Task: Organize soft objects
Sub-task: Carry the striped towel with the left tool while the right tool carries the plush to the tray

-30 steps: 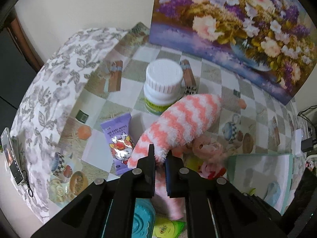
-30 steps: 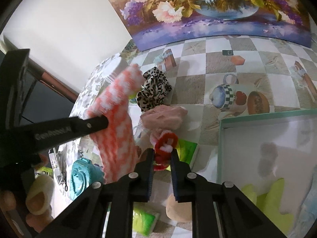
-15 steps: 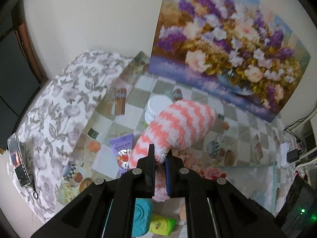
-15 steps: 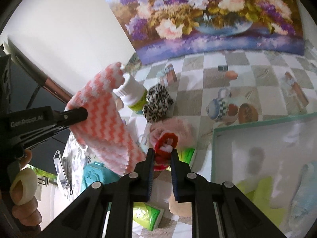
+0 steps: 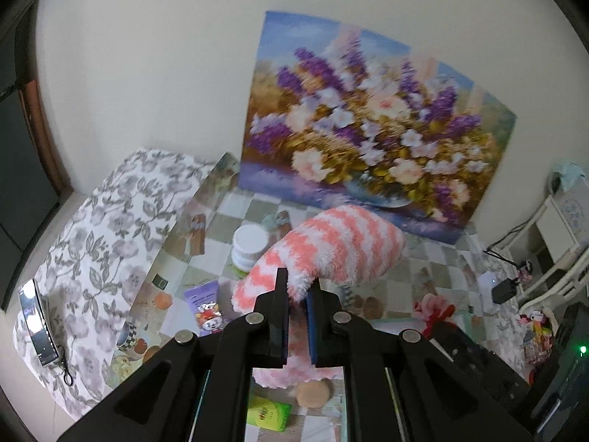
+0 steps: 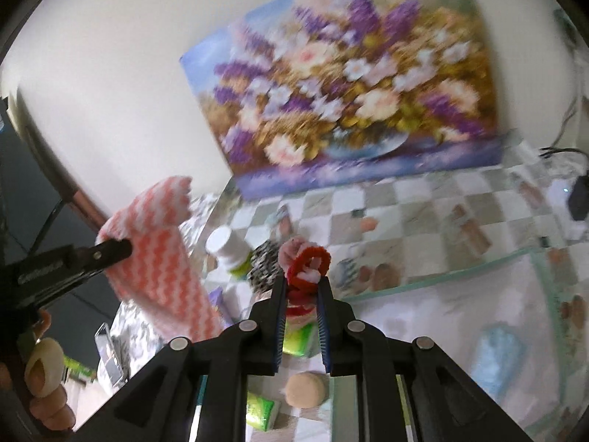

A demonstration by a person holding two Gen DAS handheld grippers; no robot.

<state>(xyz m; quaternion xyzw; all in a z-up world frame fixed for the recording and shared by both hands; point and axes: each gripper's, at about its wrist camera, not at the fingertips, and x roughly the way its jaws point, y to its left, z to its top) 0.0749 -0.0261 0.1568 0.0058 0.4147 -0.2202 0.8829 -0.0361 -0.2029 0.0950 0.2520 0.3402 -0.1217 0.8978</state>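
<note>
Our left tongs (image 5: 297, 287) are clamped on a fuzzy pink-and-white striped sock (image 5: 331, 250), held up in the air above the checkered tabletop (image 5: 228, 217). Our right tongs (image 6: 302, 283) pinch a red-and-white fuzzy scrunchie (image 6: 307, 263), also lifted clear of the tabletop. Below sit a white-capped bottle (image 5: 248, 248), a purple packet (image 5: 206, 305), a leopard-print scrunchie (image 6: 265, 263) and a round tan puff (image 6: 305, 390). A floral painting (image 5: 368, 129) leans on the wall.

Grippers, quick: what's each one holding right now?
Left gripper: shut on the pink striped fuzzy sock.
Right gripper: shut on the red-and-pink fluffy toy.
</note>
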